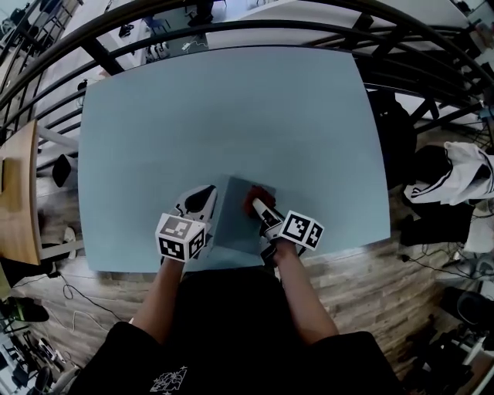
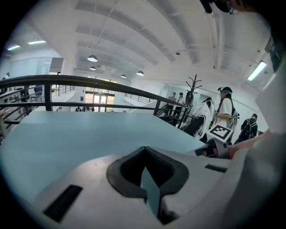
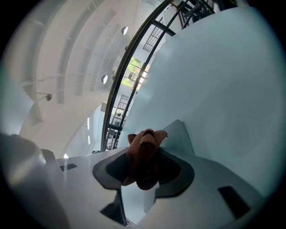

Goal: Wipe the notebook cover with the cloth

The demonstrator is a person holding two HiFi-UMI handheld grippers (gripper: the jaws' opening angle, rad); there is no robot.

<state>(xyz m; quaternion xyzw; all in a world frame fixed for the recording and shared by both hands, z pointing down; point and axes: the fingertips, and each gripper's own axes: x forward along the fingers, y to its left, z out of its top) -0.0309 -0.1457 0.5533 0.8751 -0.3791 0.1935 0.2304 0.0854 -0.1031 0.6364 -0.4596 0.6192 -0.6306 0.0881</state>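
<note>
A grey-blue notebook (image 1: 231, 224) lies at the near edge of the pale blue table (image 1: 231, 116). My left gripper (image 1: 204, 202) is shut on its left edge; in the left gripper view a thin strip of the notebook cover (image 2: 152, 190) sits clamped between the jaws of the left gripper (image 2: 149, 176). My right gripper (image 1: 260, 210) is shut on a bunched red-brown cloth (image 1: 258, 195) over the notebook's far right corner. In the right gripper view the cloth (image 3: 143, 154) sticks out of the right gripper (image 3: 142, 176), with the notebook (image 3: 181, 134) just behind it.
A black railing (image 1: 255, 23) curves round the far side of the table. A wooden bench (image 1: 19, 193) stands at the left. Bags and white clothing (image 1: 455, 177) lie at the right, cables on the wooden floor (image 1: 363, 270). Several people (image 2: 223, 112) stand beyond the table.
</note>
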